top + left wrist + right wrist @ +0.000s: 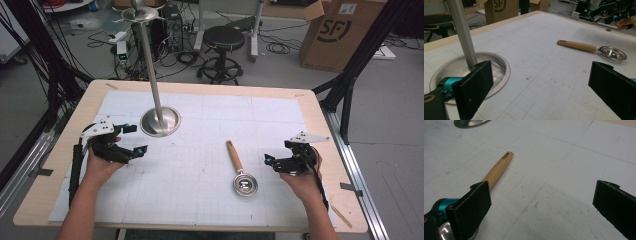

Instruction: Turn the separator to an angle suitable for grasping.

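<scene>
A small metal scoop lies on the white mat, its round bowl [245, 185] toward me and its wooden handle [234, 156] pointing away. My right gripper [278, 151] hovers just right of it, open and holding nothing. Along the right gripper's jaws, the handle [497, 168] runs past the left jaw, and the bowl [442, 233] peeks out beneath that jaw. My left gripper [136, 138] is open and bare beside the round base [160, 121] of a metal stand. From the left gripper [544, 92] the scoop [612, 53] lies farther off.
The stand's thin pole [150, 60] rises from its dished base to a disc at the top [141, 12]. The mat [200, 200] covers most of the wooden table [345, 190]. Beyond the far edge are a black stool [223, 37], a cardboard box [337, 30] and floor cables.
</scene>
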Motion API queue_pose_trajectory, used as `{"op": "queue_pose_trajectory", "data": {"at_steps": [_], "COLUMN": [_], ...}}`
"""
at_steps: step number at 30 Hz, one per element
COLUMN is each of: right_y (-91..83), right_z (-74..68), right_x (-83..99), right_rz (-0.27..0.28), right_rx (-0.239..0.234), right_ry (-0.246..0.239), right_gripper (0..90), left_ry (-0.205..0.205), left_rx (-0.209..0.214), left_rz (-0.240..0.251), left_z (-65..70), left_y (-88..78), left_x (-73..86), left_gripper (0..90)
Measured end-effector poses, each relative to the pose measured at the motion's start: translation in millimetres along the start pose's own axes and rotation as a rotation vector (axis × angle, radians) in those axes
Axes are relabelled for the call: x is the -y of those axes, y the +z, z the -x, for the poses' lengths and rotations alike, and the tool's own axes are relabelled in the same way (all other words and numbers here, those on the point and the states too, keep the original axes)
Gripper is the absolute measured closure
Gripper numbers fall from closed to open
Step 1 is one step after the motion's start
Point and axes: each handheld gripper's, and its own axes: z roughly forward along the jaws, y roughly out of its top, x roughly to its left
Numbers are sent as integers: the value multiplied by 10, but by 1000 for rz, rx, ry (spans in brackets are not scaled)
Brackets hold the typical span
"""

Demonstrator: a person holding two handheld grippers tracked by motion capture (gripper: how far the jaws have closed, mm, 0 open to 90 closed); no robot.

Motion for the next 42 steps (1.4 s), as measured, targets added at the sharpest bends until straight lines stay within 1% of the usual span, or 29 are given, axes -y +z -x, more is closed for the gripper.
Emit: {"op": "queue_pose_trajectory", "data": {"at_steps": [3, 5, 8, 11, 13, 16, 19, 20, 24, 25, 26, 32, 36, 39, 40, 41, 42], "right_y": [20, 26, -10, -42, -65, -56, -20, -13, -28, -28, -44, -46, -31, -22, -3, -3, 24], "right_z": [11, 8, -22, -53, -67, -70, -71, -63, -46, -46, -48, -71, -101, -127, -159, -159, -196], "right_x": [5, 12, 1, -2, -21, -44, -45, -45, -49, -49, -59, -76, -96, -112, -135, -135, -158], "right_rz": [-11, -22, -12, -10, -2, 0, -15, -16, -12, -12, -1, 0, 4, 2, 2, 2, -4], "right_rx": [-2, 3, 11, 14, 13, 9, 2, 1, -3, -3, -8, -8, -14, -16, -22, -22, -23], "right_ry": [5, 5, 1, -8, -5, -2, -4, -8, 12, 12, 14, 17, 10, 15, 6, 6, 4], "right_gripper": [2, 2, 3, 3, 3, 3, 3, 3, 3, 3, 3, 3, 3, 4, 13, 13, 13], "left_ry": [-4, 1, 12, 20, 8, 0, -3, -3, 8, 10, 9, 3, 9, 8, 5, 5, 7], "left_rx": [-4, -7, -10, -3, -8, -9, -10, -10, 2, 8, 16, 15, 12, 11, 11, 11, 11], "left_rz": [-7, -12, -17, -4, 3, 15, 23, 23, 16, 22, 31, 30, 35, 29, 24, 24, 16], "left_z": [-5, -2, 18, 30, -2, -29, -24, -24, 7, 17, 18, 2, 15, 17, 15, 15, 15], "left_y": [9, 22, 29, 27, 20, -5, -25, -25, -6, 5, 13, 10, 3, 6, 15, 15, 22], "left_x": [6, 7, -5, -13, -5, -3, -9, -9, -18, -21, -25, -20, -30, -28, -22, -22, -18], "left_gripper": [64, 64, 64, 64, 64, 64, 64, 64, 64, 64, 64, 64, 64, 64, 64, 65, 64]}}
